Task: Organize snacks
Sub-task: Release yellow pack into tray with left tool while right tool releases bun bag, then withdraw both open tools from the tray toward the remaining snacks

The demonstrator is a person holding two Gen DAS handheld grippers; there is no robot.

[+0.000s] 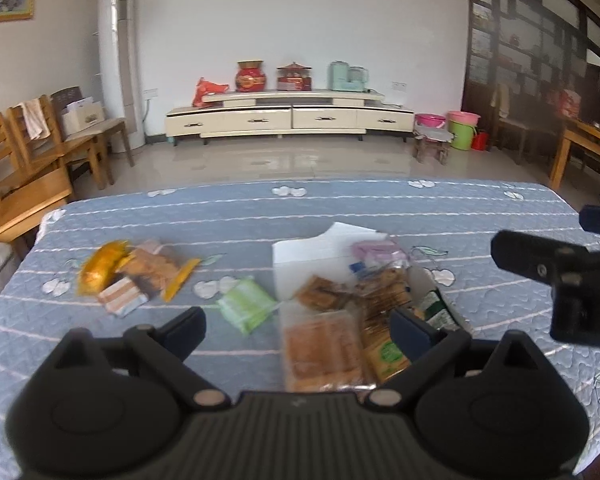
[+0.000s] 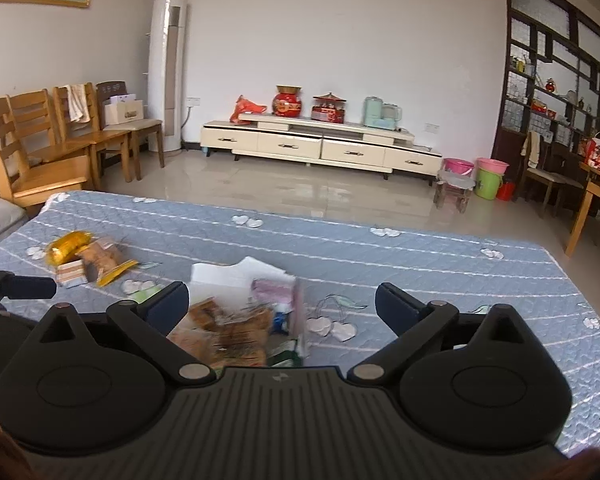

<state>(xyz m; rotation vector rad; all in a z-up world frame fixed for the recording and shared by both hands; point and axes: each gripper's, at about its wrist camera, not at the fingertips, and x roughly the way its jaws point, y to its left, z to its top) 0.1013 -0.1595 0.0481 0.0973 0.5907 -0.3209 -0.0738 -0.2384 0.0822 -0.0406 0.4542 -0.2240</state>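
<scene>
A: Left claw [image 1: 298, 322] wide, right claw [image 2: 282, 300] wide, both empty above the snack heap [image 1: 356, 312] by the white paper [image 1: 300, 256].

B: Partly sorted, I'd say: a small snack pile [image 1: 132, 276] sits well apart from the paper on the tabletop [image 1: 260, 216].

walls white | floor [image 2: 300, 188] glossy tile | cream TV cabinet [image 2: 320, 148] | wooden chairs [image 2: 40, 148]

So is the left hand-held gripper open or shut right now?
Open: the left hand-held gripper has its fingers spread wide above the snack packets, gripping nothing.
</scene>
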